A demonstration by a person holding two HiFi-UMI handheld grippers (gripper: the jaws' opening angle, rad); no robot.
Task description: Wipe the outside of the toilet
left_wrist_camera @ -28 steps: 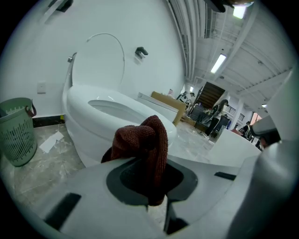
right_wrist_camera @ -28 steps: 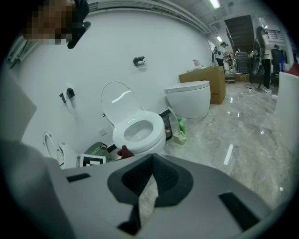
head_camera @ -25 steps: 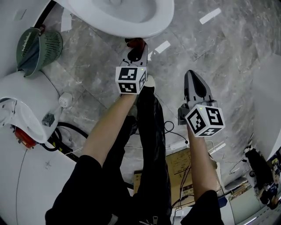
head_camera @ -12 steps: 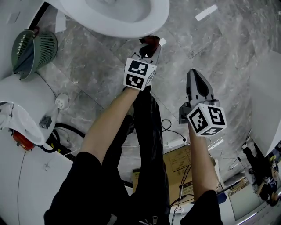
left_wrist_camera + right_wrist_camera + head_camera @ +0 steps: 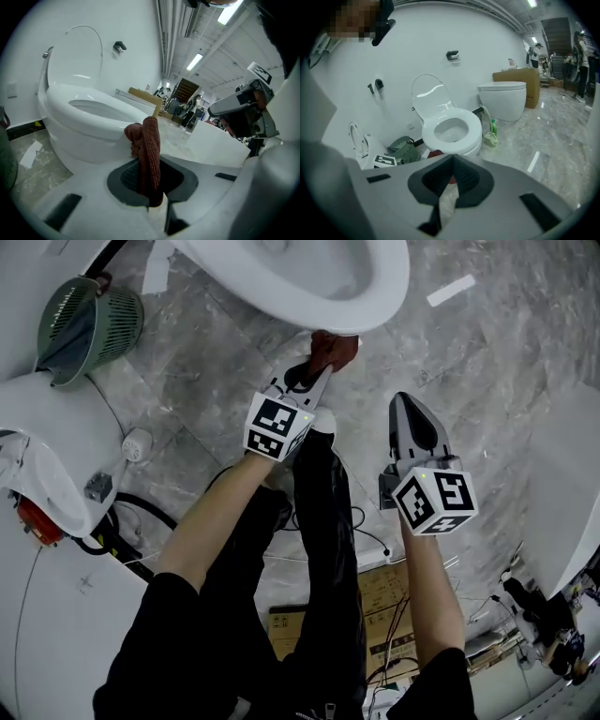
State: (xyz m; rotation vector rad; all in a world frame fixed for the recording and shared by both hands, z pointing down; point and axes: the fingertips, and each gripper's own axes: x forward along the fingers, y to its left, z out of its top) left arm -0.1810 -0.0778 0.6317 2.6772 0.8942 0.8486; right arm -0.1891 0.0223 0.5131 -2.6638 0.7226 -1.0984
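The white toilet (image 5: 375,306) fills the 12 o'clock edge of the head view, standing on a grey marble floor (image 5: 487,381). A loose white fixture (image 5: 47,456) lies at 9 o'clock and a green basket (image 5: 89,324) at 10 o'clock, both close to the toilet's side, so they would likely crowd any wiping there. Cardboard (image 5: 384,587) and cables (image 5: 361,521) sit at 5 o'clock, well clear.

The left claw (image 5: 314,367) is clamped on a reddish-brown rag (image 5: 336,346), which is pressed against the bowl's front, just under the rim. The right claw (image 5: 410,409) hangs at 3 o'clock, closed and empty.

The wipe looks under way at the front. Nothing shows which surfaces are done, so the sides and base probably remain.
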